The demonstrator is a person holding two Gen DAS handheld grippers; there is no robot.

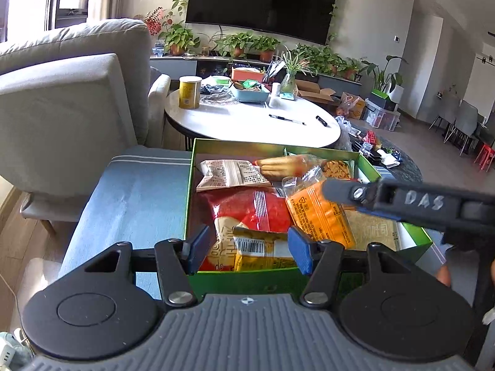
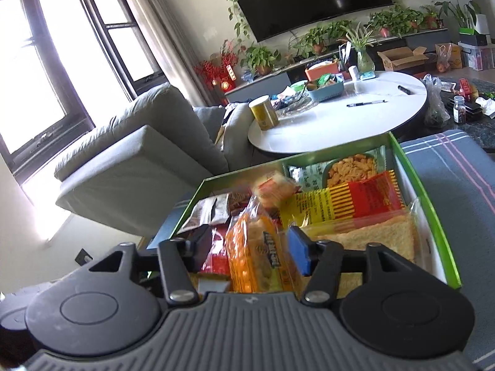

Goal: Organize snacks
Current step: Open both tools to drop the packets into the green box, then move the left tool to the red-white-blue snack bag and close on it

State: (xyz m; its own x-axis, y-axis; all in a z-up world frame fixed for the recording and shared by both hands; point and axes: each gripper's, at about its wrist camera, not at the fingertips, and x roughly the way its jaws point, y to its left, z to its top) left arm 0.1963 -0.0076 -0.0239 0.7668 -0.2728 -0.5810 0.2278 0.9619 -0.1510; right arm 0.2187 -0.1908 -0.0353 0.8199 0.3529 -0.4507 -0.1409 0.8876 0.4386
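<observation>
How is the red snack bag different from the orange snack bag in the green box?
The red snack bag lies flat, while the orange snack bag is tilted up. No gripper touches the red bag; the right gripper is around the orange one, though a firm pinch is unclear. Both sit in the green box.

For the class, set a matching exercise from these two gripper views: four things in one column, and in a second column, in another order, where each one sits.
Things:
1. yellow cylindrical tin
2. orange plastic cracker packet
3. black pen
4. flat black television screen

Places:
A. lying alone toward the near right of the white oval table
B. on the wall above the potted plants
C. between the fingers of the right gripper, over the green cardboard box
D. standing at the table's left edge, near the grey sofa

Pairs: 1-D, 2-C, 3-A, 4-B
</observation>
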